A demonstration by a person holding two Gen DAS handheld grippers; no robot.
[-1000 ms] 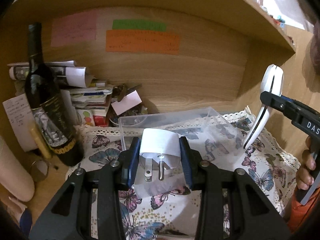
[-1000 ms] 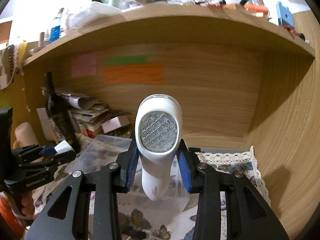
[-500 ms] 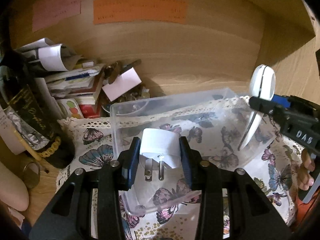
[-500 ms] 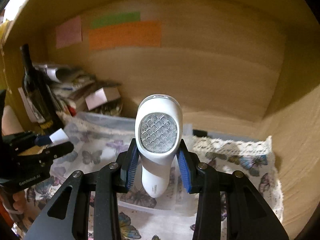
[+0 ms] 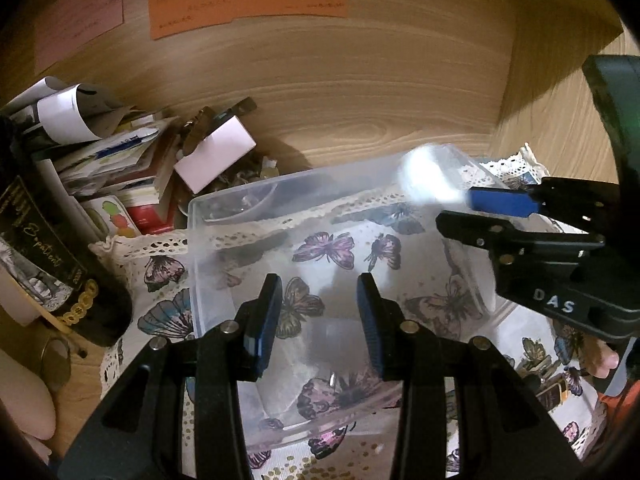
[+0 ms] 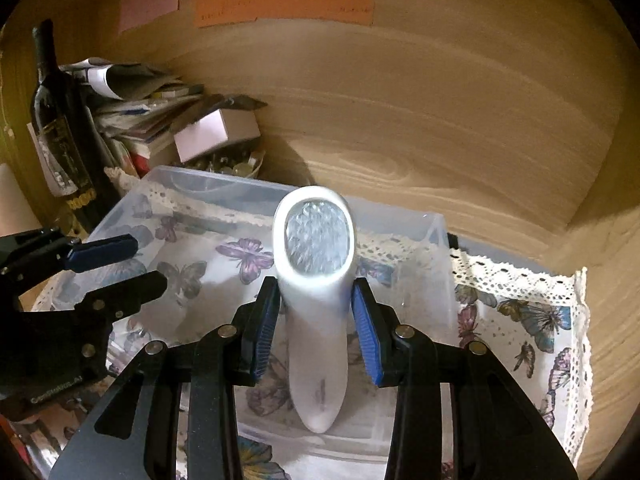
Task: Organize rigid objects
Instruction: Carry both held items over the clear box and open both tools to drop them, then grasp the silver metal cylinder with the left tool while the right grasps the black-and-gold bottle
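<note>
Since the earlier frame, the white plug adapter had left the left gripper [image 5: 319,322], whose blue pads stood spread with nothing between them, at lower centre of the left wrist view above the clear plastic bin [image 5: 192,240]. The adapter itself could not be made out with certainty in the blurred bin interior. The right gripper [image 6: 316,326] had tipped downward over the bin [image 6: 438,236]; its pads flanked the white handheld device [image 6: 316,360] at frame centre, and whether they still pinched it could not be told. The bin rested on the butterfly-print cloth [image 6: 532,320]. A dark wine bottle [image 6: 60,120] stood at upper left, beside stacked papers [image 6: 136,100].
</note>
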